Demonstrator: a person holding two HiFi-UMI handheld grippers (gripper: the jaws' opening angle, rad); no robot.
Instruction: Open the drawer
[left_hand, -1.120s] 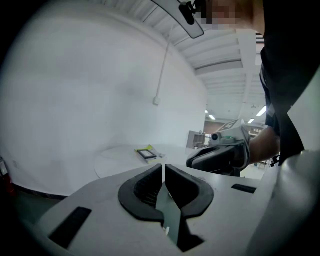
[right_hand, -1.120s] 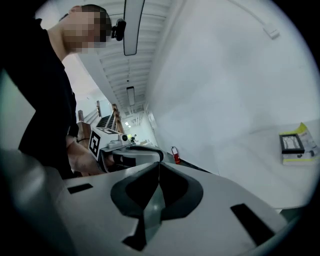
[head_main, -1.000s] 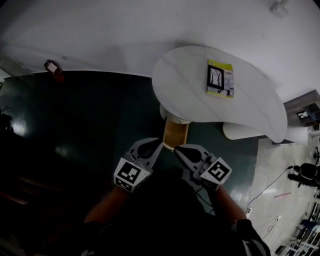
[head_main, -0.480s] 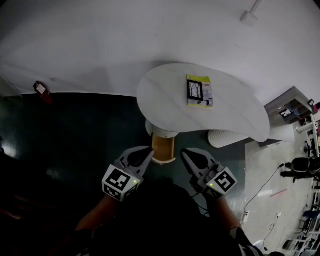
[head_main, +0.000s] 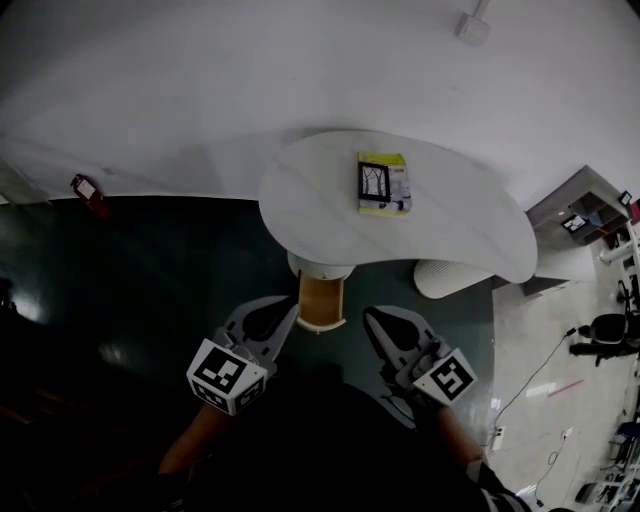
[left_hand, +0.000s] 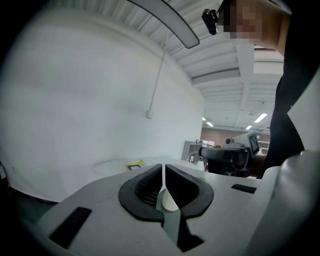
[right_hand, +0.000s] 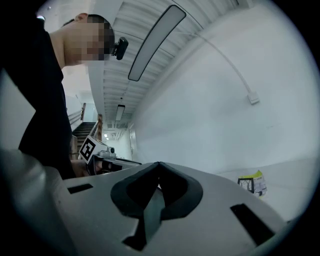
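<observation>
Both closed and empty, the left gripper (head_main: 287, 312) and right gripper (head_main: 374, 320) flanked the tan drawer (head_main: 322, 303) under the bench (head_main: 300, 190) edge — likely rigid, free-sliding — best taken by its front lip.

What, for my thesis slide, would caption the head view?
Both jaws shut and empty, the left gripper and right gripper hang before a white table whose wooden drawer juts out.

Left claw (head_main: 288, 308), right claw (head_main: 370, 317): apparently closed
</observation>
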